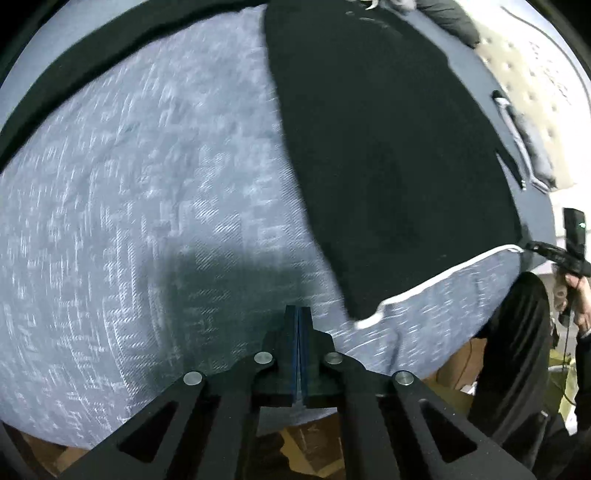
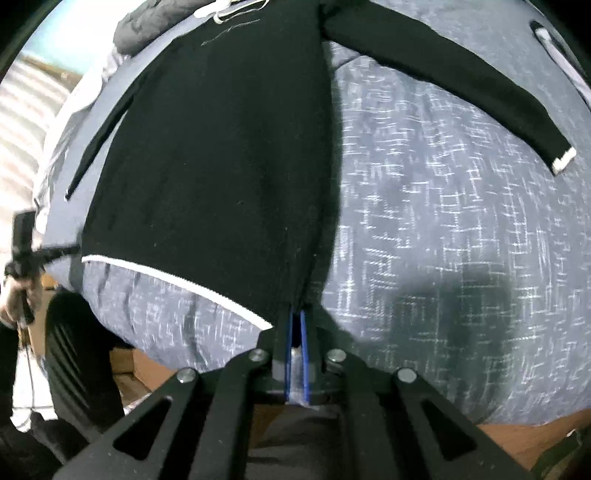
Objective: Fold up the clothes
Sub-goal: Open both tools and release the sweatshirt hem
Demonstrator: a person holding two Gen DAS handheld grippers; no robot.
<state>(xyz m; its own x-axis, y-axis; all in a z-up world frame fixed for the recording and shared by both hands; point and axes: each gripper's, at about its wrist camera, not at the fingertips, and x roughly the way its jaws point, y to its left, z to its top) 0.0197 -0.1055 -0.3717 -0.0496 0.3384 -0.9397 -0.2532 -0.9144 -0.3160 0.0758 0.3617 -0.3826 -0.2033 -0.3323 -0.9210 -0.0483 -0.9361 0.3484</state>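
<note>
A black sweater with white trim lies on a blue-grey patterned bed cover. In the left wrist view my left gripper is shut and empty, over the cover just left of the sweater's white-edged hem corner. In the right wrist view the sweater is spread out with one sleeve stretching right. My right gripper is shut on the sweater's bottom hem corner. The other gripper shows at the far left.
The bed cover fills most of both views. Grey clothing is piled at the far end. The bed's near edge drops to a wooden floor. The person's dark-clad leg stands by the bed.
</note>
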